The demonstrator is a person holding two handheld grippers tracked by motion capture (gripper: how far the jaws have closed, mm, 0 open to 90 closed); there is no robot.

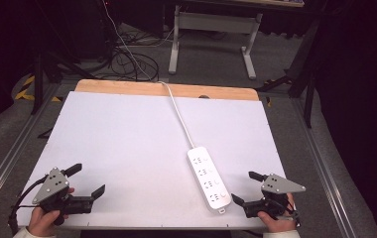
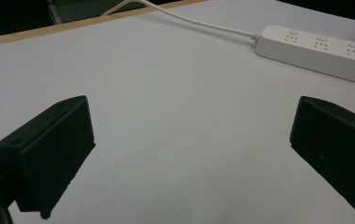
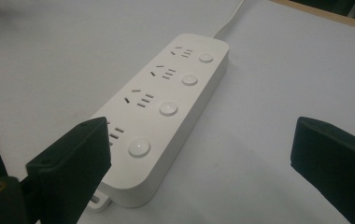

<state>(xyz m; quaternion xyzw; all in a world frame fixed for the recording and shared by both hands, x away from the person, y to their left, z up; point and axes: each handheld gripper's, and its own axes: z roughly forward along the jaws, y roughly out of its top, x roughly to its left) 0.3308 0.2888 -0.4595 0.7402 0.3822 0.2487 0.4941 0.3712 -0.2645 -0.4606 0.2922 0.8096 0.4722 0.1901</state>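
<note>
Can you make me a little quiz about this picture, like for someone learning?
1. True or false: the power strip lies nearer the right hand-held gripper than the left hand-held gripper.
2. How many round buttons does the power strip have? A) two B) four C) six
3. Fill in: the strip's white cord runs off the ____ edge of the table.

Key:
1. True.
2. B; the right gripper view shows four.
3. Far; it goes over the wooden edge away from the person.
</note>
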